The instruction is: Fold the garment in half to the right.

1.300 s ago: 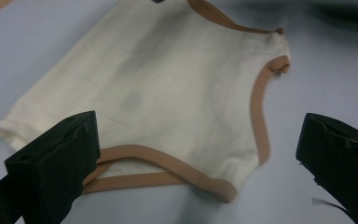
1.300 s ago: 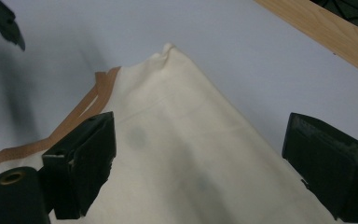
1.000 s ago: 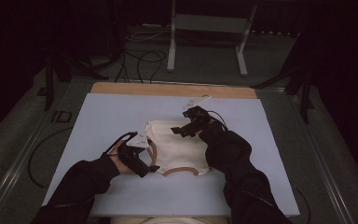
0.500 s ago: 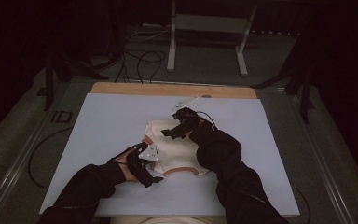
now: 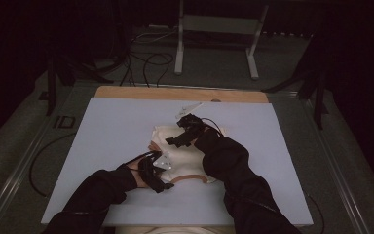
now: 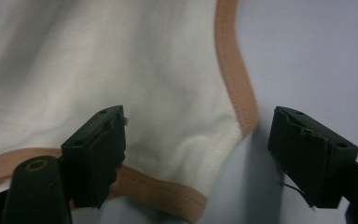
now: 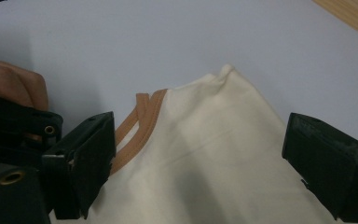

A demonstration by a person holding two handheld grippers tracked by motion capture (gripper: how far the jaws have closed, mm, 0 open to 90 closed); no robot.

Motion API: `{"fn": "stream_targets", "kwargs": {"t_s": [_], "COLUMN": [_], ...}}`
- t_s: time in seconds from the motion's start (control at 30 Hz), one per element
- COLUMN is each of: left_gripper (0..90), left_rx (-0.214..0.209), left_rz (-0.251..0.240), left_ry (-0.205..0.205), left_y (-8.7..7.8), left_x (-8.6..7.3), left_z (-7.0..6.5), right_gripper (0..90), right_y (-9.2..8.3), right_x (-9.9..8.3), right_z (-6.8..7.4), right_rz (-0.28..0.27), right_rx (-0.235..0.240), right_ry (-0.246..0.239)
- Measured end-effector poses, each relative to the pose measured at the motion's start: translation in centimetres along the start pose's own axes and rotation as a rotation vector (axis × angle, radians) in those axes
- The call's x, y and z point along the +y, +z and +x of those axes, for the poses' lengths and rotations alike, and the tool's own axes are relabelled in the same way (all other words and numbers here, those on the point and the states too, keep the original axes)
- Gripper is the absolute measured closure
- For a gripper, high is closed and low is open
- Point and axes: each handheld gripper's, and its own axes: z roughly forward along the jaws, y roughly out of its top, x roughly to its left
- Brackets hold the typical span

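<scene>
A cream garment (image 5: 189, 163) with tan trim (image 5: 191, 179) lies bunched at the middle of the pale board (image 5: 121, 126). My left gripper (image 5: 157, 171) is low over its near left corner. In the left gripper view the jaws (image 6: 200, 158) straddle that trimmed corner (image 6: 205, 140); they have just been closing, and the pads stand apart from the cloth. My right gripper (image 5: 177, 140) hovers over the garment's far part. In the right gripper view its jaws (image 7: 205, 168) stand wide over cream cloth (image 7: 223, 140) near a tan strap (image 7: 137, 126), gripping nothing.
A wooden strip (image 5: 175, 92) runs along the board's far edge. Beyond it stand a metal frame (image 5: 214, 29) and loose cables (image 5: 146, 58) on the floor. The other hand (image 7: 9, 88) and its gripper show at the left of the right gripper view.
My left gripper has come nearer and lower onto the garment's near left corner. My right gripper has shifted left over the garment's far part.
</scene>
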Motion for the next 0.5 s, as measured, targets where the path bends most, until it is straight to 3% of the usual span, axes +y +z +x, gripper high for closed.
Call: {"fn": "stream_targets", "kwargs": {"t_s": [0.13, 0.27, 0.37, 0.5], "left_gripper": [27.1, 36.2, 42.1, 55.7], "left_rx": [0.058, 0.108, 0.104, 0.077], "left_rz": [0.038, 0.040, 0.028, 0.010], "left_ry": [0.047, 0.053, 0.027, 0.022], "left_y": [-0.08, -0.15, -0.15, -0.19], "left_x": [0.78, 0.95, 0.70, 0.43], "left_z": [-0.13, 0.31, 0.74, 0.69], "right_gripper": [9.7, 9.7, 9.7, 9.7], "right_y": [0.18, 0.35, 0.53, 0.90], "right_x": [0.09, 0.30, 0.53, 0.80], "right_z": [0.01, 0.00, 0.05, -0.06], "right_rz": [0.003, 0.007, 0.008, 0.009], "right_rx": [0.001, 0.000, 0.006, 0.007], "right_ry": [-0.002, -0.004, -0.009, -0.011]}}
